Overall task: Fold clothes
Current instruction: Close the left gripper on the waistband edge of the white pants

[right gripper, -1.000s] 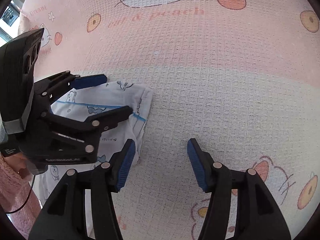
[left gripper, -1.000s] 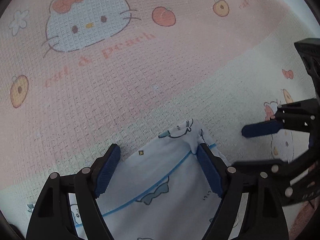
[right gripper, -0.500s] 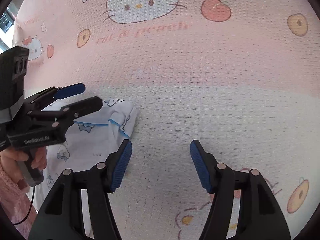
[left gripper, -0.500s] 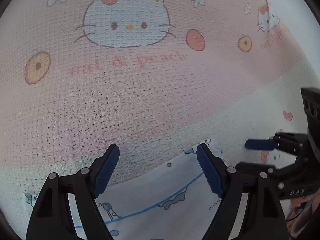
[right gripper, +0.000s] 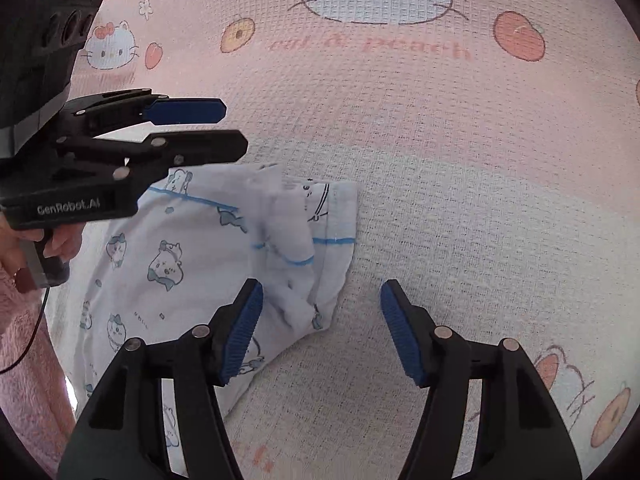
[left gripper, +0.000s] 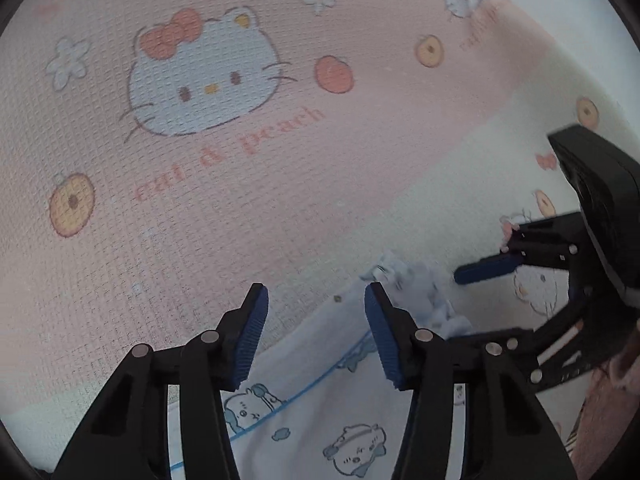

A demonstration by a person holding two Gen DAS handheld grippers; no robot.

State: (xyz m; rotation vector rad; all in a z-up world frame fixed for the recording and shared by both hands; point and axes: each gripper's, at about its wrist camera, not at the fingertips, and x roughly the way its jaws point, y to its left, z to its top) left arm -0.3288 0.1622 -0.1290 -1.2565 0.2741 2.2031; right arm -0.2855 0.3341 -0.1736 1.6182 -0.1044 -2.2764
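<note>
Garment: a small white garment (right gripper: pixel 192 252) with blue cartoon figures and blue piping lay on the pink and cream blanket (right gripper: pixel 460 184), its near end bunched into a rumpled fold.
Left gripper: the left gripper (left gripper: pixel 316 336) hung above the garment's upper edge, its jaws closing with nothing between the pads; the cloth lay below them.
Right gripper: the right gripper (right gripper: pixel 320 332) stood wide and empty, its left pad just beside the rumpled fold, its right pad over bare blanket.
Step in hand: probably taking a fresh hold of the bunched end.
Doing it well: each pair of pads should likely bite one layer at the hem, well apart, so the crease can be pulled flat before folding.
Hard to make out: the bunched cloth was blurred in both views; how many layers it held I could not tell.
Cut off: the garment's far end ran behind the left gripper and out of both pictures.
Person: a hand (right gripper: pixel 60 240) and a pink fleecy sleeve (right gripper: pixel 28 364) showed at the edge.
</note>
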